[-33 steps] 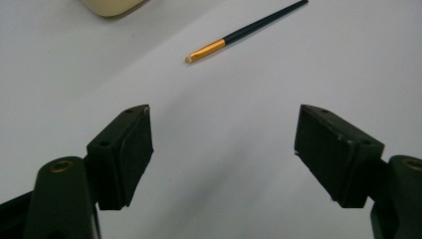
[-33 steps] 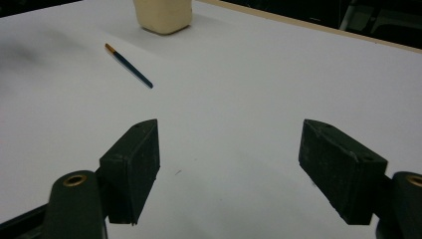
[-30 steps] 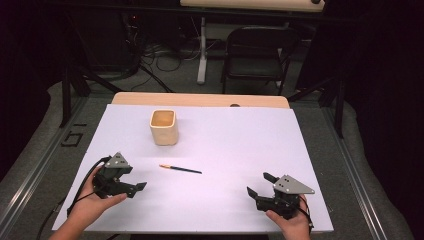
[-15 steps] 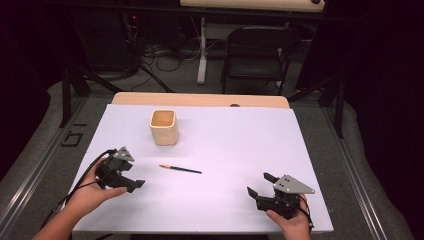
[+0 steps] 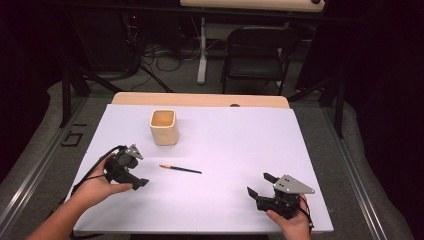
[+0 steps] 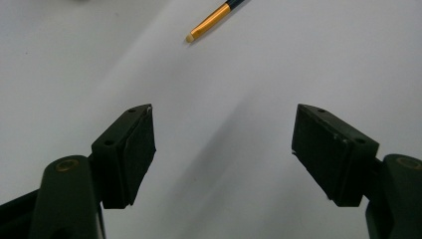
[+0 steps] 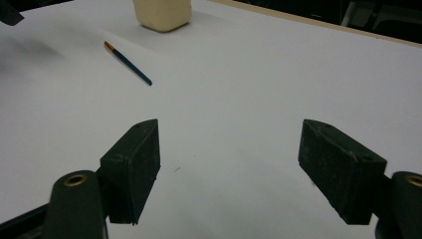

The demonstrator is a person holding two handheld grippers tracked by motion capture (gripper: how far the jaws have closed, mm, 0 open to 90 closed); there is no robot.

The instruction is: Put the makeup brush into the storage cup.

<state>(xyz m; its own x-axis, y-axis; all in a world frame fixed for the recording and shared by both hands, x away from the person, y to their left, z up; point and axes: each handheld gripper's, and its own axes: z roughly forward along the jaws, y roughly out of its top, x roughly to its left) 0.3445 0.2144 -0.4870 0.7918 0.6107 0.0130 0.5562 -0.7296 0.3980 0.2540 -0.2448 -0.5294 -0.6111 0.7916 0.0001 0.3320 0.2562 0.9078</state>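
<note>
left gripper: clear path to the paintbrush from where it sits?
Probably yes. The left gripper has its jaws open with nothing between them, and the paintbrush lies flat just ahead of it on bare white table. The cup stands farther back, off that line.

We see bare white table (image 5: 235,150) between the left gripper (image 5: 134,179) and the pencil (image 5: 180,169); only the cup (image 5: 163,127) stands behind it.
</note>
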